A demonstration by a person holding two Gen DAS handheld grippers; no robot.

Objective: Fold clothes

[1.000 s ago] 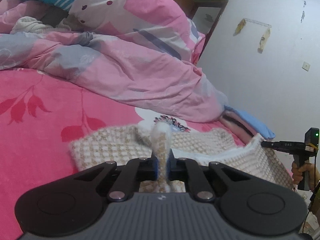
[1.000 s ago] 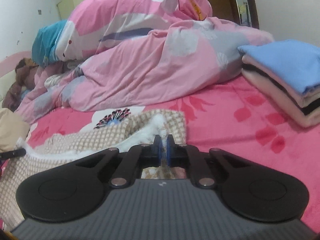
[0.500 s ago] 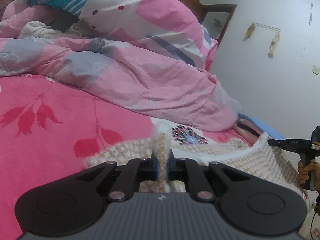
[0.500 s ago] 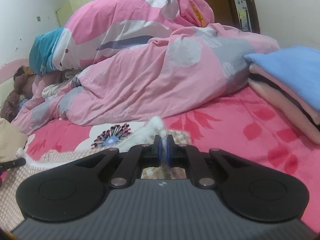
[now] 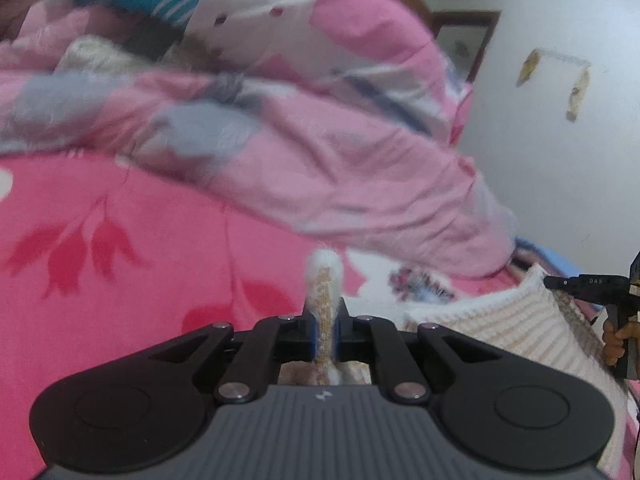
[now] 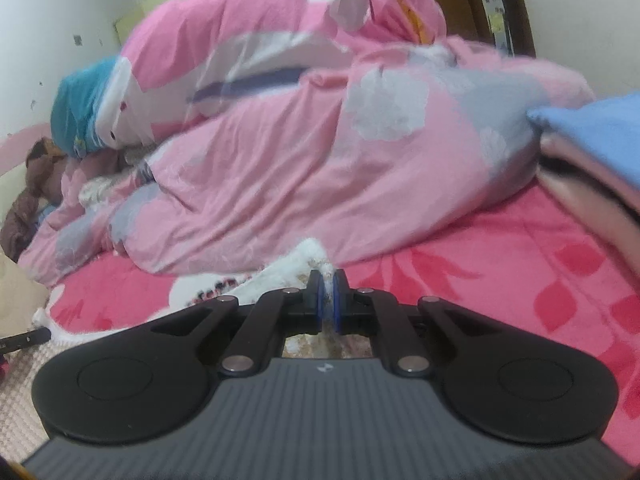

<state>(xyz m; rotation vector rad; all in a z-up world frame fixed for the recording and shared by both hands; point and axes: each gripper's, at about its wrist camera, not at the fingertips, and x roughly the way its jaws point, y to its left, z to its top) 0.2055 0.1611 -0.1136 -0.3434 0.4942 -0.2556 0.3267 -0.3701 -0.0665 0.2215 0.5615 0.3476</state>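
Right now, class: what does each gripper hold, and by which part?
Both hold the same beige-and-white knitted garment. The left gripper pinches a bunched fold at its edge; the right gripper pinches its fluffy white edge.

The cream-and-beige checked knitted garment with fuzzy white lining [image 5: 492, 320] hangs lifted above the bright pink floral bedsheet [image 5: 120, 280], pinched at two points along its upper edge. One pinched fold stands upright as a narrow tuft; the other shows mostly white fleece [image 6: 296, 268]. Between them the ribbed edge sags, and the rest trails down toward the sheet.
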